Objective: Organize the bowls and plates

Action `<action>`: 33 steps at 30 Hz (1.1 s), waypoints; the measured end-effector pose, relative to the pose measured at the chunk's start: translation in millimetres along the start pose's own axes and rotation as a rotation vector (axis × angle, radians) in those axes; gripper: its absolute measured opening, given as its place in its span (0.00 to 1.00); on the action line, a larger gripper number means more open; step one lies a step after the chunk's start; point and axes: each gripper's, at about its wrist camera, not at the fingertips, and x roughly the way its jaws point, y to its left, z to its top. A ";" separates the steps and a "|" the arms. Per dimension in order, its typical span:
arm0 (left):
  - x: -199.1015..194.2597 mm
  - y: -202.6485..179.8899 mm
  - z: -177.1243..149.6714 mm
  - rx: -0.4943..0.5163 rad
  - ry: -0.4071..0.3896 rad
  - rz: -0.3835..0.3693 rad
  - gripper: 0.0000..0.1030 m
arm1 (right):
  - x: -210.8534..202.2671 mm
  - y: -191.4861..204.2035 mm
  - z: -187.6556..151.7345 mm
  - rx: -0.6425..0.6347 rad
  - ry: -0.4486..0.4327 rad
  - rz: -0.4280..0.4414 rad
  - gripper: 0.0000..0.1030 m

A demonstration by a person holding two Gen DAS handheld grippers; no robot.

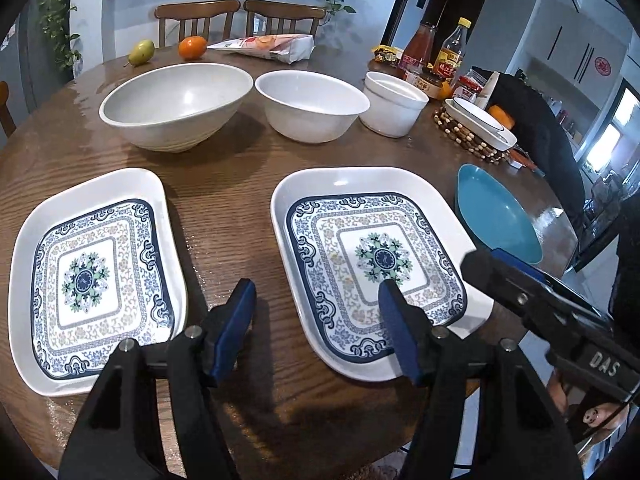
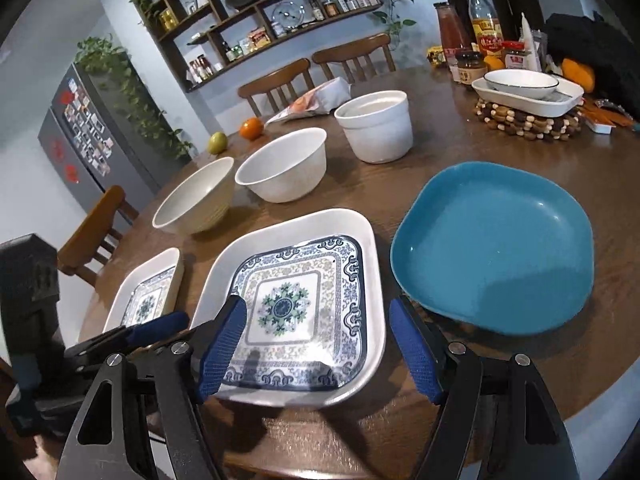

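Two blue-patterned square plates lie on the round wooden table: the left plate (image 1: 98, 280) and the right plate (image 1: 376, 248). A teal plate (image 2: 496, 248) lies to their right. Behind them stand a large grey bowl (image 1: 176, 100), a white bowl (image 1: 312, 104) and a straight-sided white bowl (image 1: 394, 104). My left gripper (image 1: 316, 294) hangs open over the gap between the patterned plates, one finger above the right plate's pattern. My right gripper (image 2: 318, 312) is open above the same plate (image 2: 296, 300), holding nothing. In the right wrist view the left gripper (image 2: 160, 328) shows at lower left.
At the back right a white dish (image 2: 528, 96) sits on a beaded trivet (image 2: 528, 124), with sauce bottles (image 1: 452, 52) and jars behind. An orange (image 1: 192, 47), a pear (image 1: 141, 53) and a snack bag (image 1: 268, 46) lie at the far edge. Wooden chairs (image 1: 240, 16) ring the table.
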 end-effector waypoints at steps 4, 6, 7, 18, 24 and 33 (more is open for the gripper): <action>5.9 -1.0 -1.1 -0.001 0.023 -0.014 0.53 | -5.1 -1.9 -5.6 0.000 0.001 -0.001 0.74; 5.6 -2.4 -1.4 0.006 0.012 -0.005 0.50 | -3.7 -3.6 -7.0 0.006 0.009 0.000 0.74; 6.4 -2.7 -1.3 0.005 0.017 -0.008 0.49 | -2.5 -4.1 -6.7 0.007 0.010 0.004 0.74; 9.6 -5.3 -0.1 0.007 0.007 -0.023 0.41 | 30.8 -4.6 5.3 -0.012 0.018 -0.013 0.61; 1.1 -3.5 -5.7 -0.006 0.015 -0.017 0.41 | 31.5 3.7 3.8 -0.045 0.009 -0.055 0.56; -10.2 -0.8 -15.9 -0.003 0.010 0.031 0.41 | 22.5 19.7 -3.5 -0.087 -0.002 -0.031 0.56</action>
